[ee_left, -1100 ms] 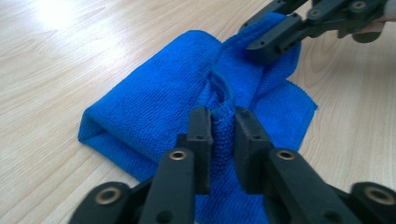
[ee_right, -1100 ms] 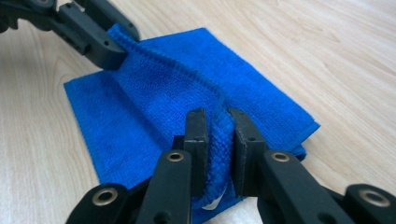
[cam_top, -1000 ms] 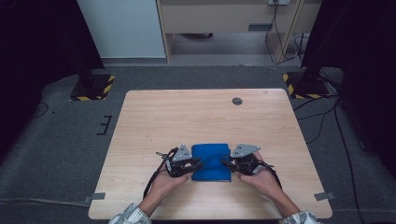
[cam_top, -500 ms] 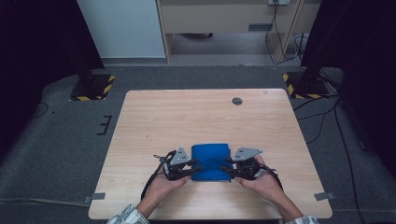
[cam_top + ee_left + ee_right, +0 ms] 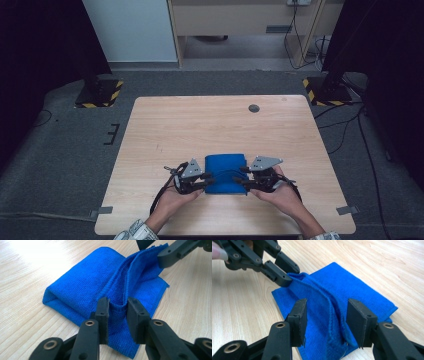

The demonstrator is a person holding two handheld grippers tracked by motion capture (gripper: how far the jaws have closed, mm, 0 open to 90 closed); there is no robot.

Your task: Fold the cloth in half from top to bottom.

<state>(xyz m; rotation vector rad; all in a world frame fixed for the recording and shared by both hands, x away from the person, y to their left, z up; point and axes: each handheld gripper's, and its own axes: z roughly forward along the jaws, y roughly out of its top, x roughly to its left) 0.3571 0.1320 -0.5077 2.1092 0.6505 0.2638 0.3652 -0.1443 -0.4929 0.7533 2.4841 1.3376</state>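
One folded blue cloth [image 5: 225, 173] lies on our table [image 5: 200, 125], near the front edge, between our two grippers. Seen from above, it is roughly square, its sides running parallel to the table edges; we cannot tell a long axis from there.

Left gripper [image 5: 196, 181]: at the cloth's left side. Its own view shows the jaws narrowly parted, with a raised ridge of cloth [image 5: 110, 292] standing between them; whether they pinch it tight we cannot tell.

Right gripper [image 5: 252, 181]: at the cloth's right side, jaws wide apart, straddling the same ridge [image 5: 329, 307] without clamping it.

The ridge runs from one gripper to the other, left to right across the near part of the cloth. The gripper views show this raised fold and the rolled far edge; the high view shows only a flat blue patch.

Open room: bare wood lies beyond the cloth and to both sides; a narrow strip separates it from the front edge. One dark round spot [image 5: 254, 108] sits near the far edge, well apart.
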